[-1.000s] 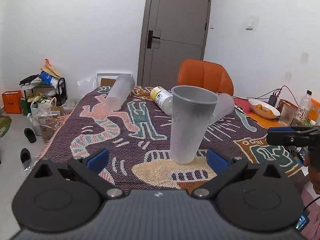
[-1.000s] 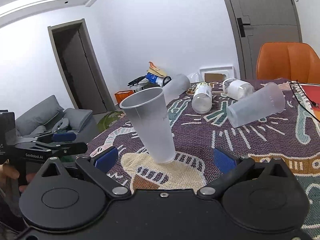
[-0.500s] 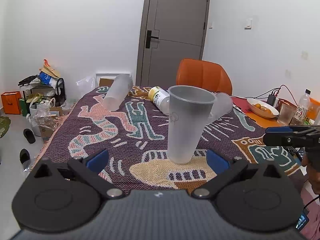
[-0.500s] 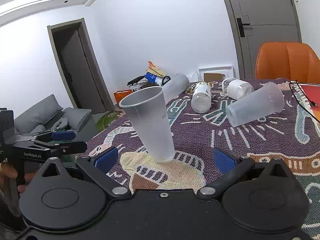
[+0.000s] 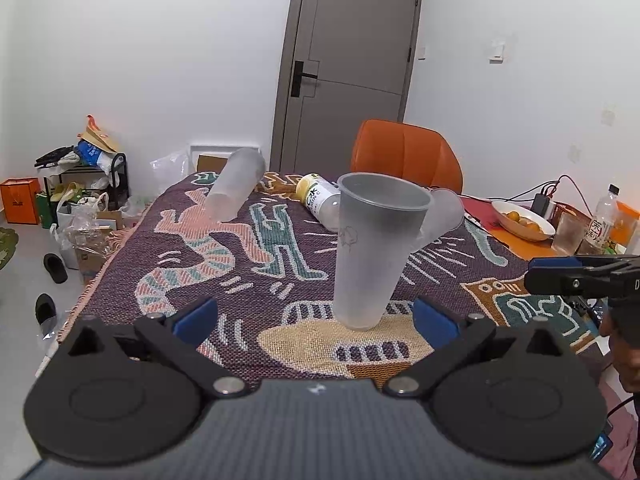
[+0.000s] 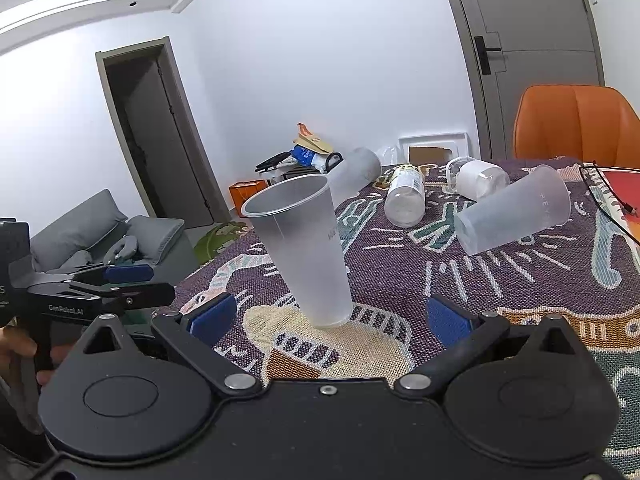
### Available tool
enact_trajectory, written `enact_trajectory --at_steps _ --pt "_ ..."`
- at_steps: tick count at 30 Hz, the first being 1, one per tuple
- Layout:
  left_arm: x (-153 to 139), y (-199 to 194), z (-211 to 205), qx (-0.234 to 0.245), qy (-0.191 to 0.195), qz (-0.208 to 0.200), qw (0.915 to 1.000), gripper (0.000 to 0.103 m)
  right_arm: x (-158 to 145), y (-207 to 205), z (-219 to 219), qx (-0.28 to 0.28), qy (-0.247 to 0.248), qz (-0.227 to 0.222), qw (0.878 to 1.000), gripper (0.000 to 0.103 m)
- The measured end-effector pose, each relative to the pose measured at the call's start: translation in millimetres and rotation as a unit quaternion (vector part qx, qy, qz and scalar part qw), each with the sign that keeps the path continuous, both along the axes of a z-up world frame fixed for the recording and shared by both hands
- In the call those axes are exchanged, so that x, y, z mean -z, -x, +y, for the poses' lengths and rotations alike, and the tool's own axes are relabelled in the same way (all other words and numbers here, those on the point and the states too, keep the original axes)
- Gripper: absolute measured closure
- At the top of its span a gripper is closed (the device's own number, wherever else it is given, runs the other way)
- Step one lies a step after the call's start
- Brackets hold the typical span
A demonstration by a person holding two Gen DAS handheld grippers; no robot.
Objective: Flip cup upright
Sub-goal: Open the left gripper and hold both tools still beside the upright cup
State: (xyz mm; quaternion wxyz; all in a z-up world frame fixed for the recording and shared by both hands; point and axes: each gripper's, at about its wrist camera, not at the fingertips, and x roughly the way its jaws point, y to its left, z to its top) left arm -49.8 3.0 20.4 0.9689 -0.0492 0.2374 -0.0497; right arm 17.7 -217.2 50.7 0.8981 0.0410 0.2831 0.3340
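Both grippers hang back with their blue-padded fingers spread wide, nothing between them. From the left gripper, going left to right over the table: a frosted plastic cup on its side lies at the far left of the purple patterned woven cloth, then a clear bottle with a yellow label on its side near the middle. Just in front of that stands the tall frosted translucent cup, upright with its open mouth on top and its base on the tan patch of the cloth, ahead of the left gripper's open jaws and touching neither finger. Behind its right shoulder pokes another tipped frosted cup, and further right a white bowl of oranges sits off the cloth. An orange chair stands behind the table.

The right gripper sees the same upright cup ahead of its gap, clear of both pads. To the right lie the labelled bottle, a clear jar with white contents and the fallen frosted cup.
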Motion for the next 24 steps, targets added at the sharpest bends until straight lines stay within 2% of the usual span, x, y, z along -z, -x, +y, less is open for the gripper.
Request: enact_trajectory --at_steps 24 --pt "1.1 -2.2 1.9 -0.001 0.004 0.004 1.0000 0.000 1.6 -0.6 1.0 0.000 0.001 0.002 1.000 0.000"
